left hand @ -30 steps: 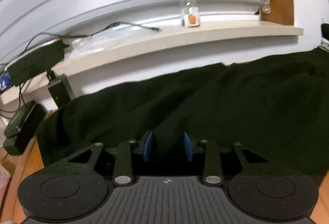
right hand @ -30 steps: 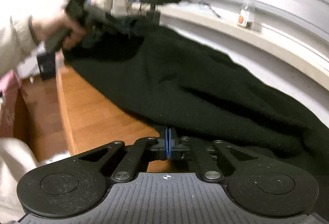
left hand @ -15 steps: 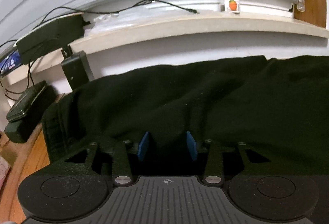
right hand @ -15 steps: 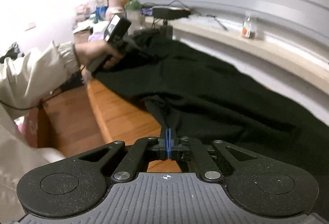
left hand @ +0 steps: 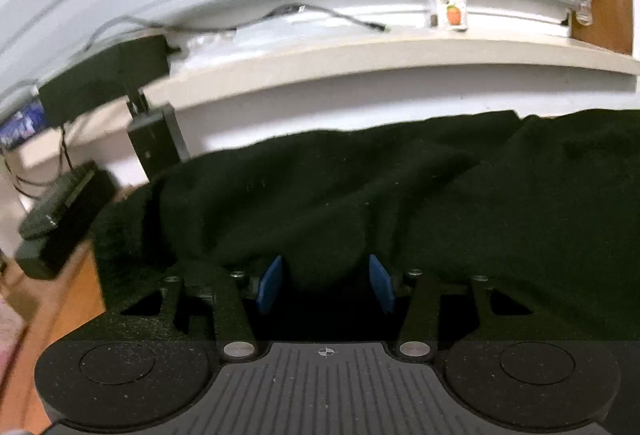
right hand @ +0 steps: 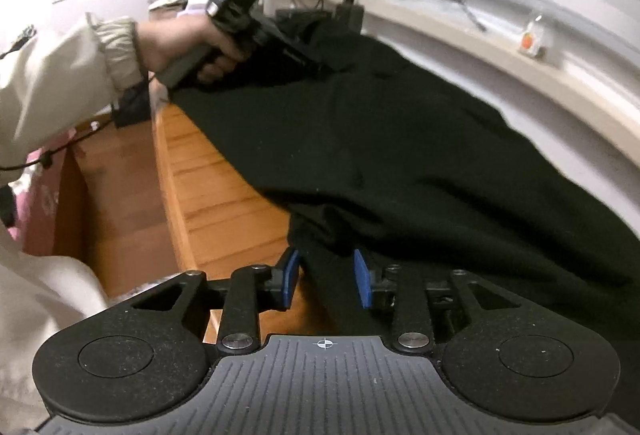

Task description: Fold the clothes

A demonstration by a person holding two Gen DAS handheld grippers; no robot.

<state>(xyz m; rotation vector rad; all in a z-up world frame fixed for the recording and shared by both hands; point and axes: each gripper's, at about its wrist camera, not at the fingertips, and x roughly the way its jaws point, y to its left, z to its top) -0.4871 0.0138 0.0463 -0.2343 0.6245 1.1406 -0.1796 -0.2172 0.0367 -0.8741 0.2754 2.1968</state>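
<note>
Black fleece garment [right hand: 400,155] lies stretched along the wooden tabletop [right hand: 208,203], filling centre and right of both views, far edge against the white wall. Left gripper [left hand: 326,281]: blue pads apart, a fabric fold bulging between them, not pinched. Right gripper [right hand: 326,277]: pads apart, straddling a cloth edge at lower centre. Upper left of right view: hand [right hand: 180,43] in beige sleeve holds the left tool. Beige ledge [left hand: 360,55] carries small clear bottle [left hand: 450,5], black box [left hand: 104,79], loose cable [left hand: 328,13].
</note>
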